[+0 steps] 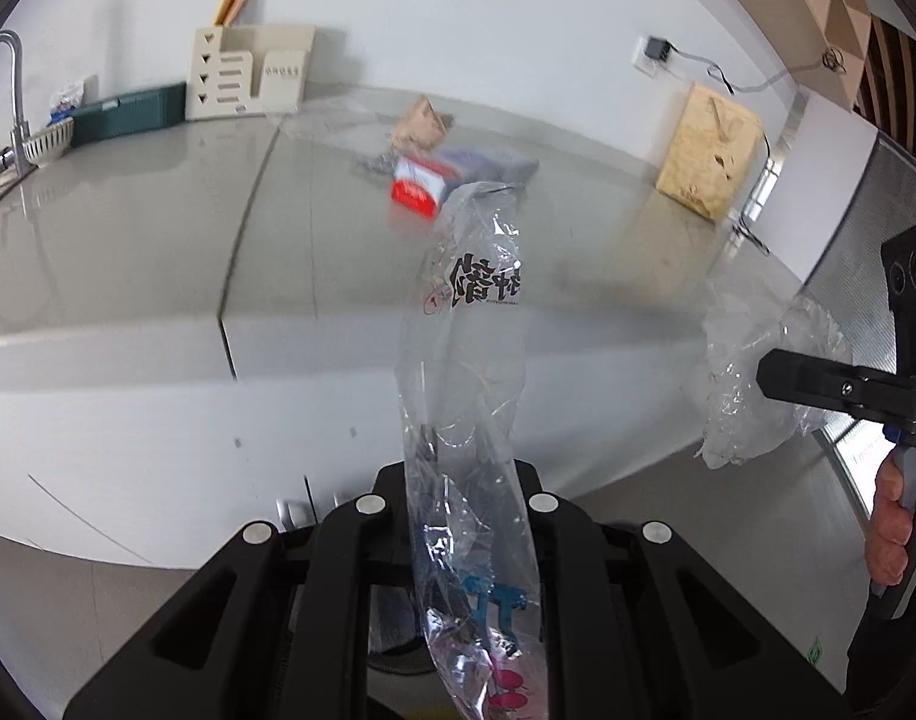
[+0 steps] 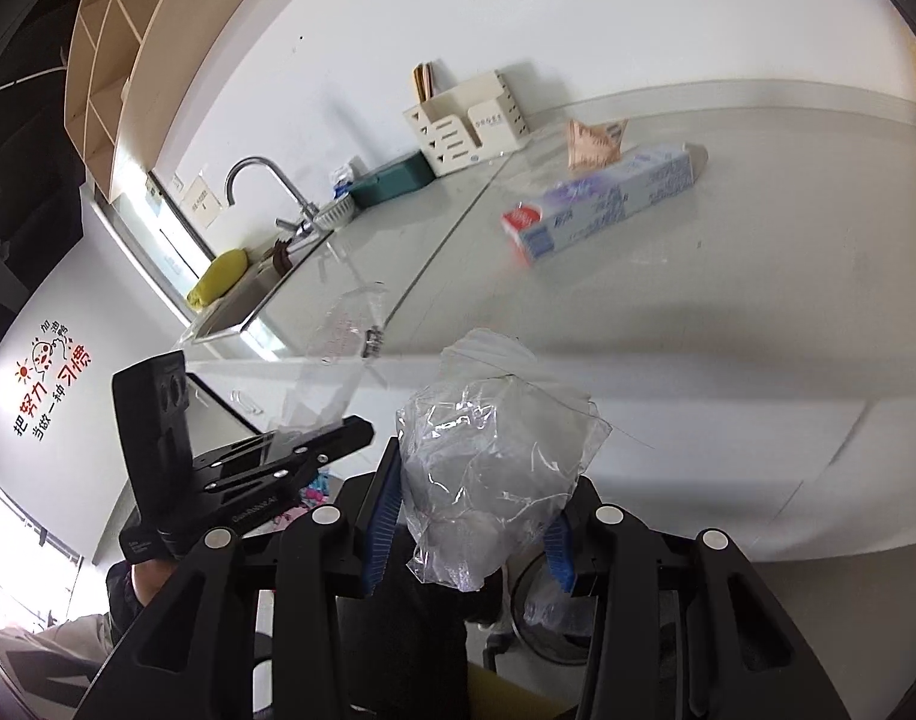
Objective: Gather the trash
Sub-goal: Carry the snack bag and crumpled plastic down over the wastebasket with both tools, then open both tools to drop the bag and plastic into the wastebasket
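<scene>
My left gripper (image 1: 467,480) is shut on a long clear plastic bag with black print (image 1: 470,360), held off the front edge of the grey counter (image 1: 158,228). My right gripper (image 2: 470,510) is shut on a crumpled clear plastic wrapper (image 2: 488,468), also in front of the counter; it shows at the right of the left wrist view (image 1: 752,372). On the counter lie a long white and red box (image 2: 602,204), also seen in the left wrist view (image 1: 422,180), and a crumpled brown paper (image 2: 593,141) behind it.
A cream utensil rack (image 1: 242,69), a green box (image 1: 128,111) and a sink with a tap (image 2: 266,192) are at the counter's back left. A wooden board (image 1: 707,150) leans on the wall at the right. A bin opening (image 2: 554,612) shows below my right gripper.
</scene>
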